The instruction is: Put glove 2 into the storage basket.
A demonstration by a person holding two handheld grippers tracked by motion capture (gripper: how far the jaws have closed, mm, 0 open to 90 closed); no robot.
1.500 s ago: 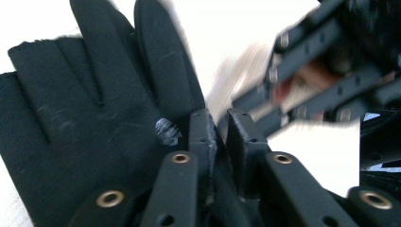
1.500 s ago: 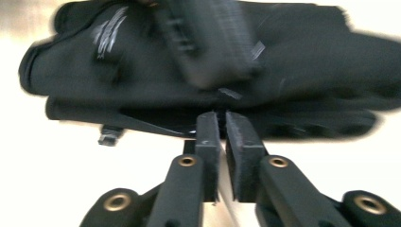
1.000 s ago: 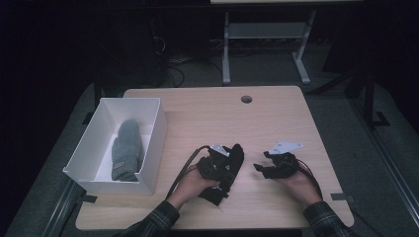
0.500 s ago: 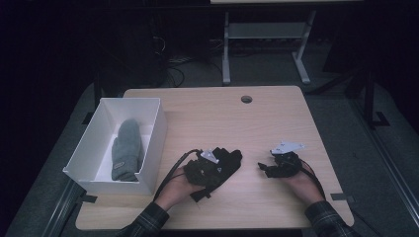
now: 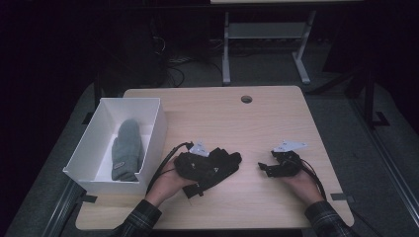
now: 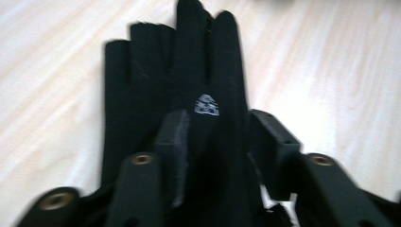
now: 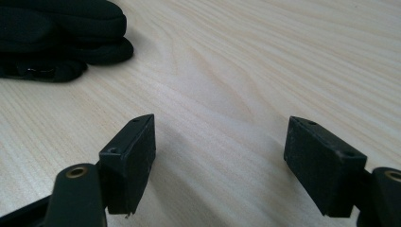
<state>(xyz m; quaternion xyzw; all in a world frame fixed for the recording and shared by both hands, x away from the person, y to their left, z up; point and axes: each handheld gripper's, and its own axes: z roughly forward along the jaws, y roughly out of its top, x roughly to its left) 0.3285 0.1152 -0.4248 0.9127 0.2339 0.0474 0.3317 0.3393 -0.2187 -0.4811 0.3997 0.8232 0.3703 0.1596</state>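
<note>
A black glove (image 5: 226, 162) lies on the wooden table (image 5: 237, 123) near its front edge, fingers pointing right. My left gripper (image 5: 211, 167) is over its cuff end. In the left gripper view the glove (image 6: 142, 71) runs away from me between the jaws of that gripper (image 6: 220, 137), which have just been opening and stand apart beside the fabric. My right gripper (image 5: 263, 168) rests low on the table to the right of the glove. Its jaws have just been opening too, and only bare wood lies in the gap (image 7: 220, 146). The glove's fingers (image 7: 61, 28) lie beyond it.
A white open box (image 5: 153, 133) stands at the table's left edge with a grey mitten (image 5: 126, 148) inside. A round cable hole (image 5: 246, 99) sits near the far edge. Cables trail from both grippers toward the person. Dark floor and a metal stand lie behind.
The left hand has shifted slightly left, and the glove, bunched under the gripper before, now lies stretched toward the right. The right hand has stayed in place.
</note>
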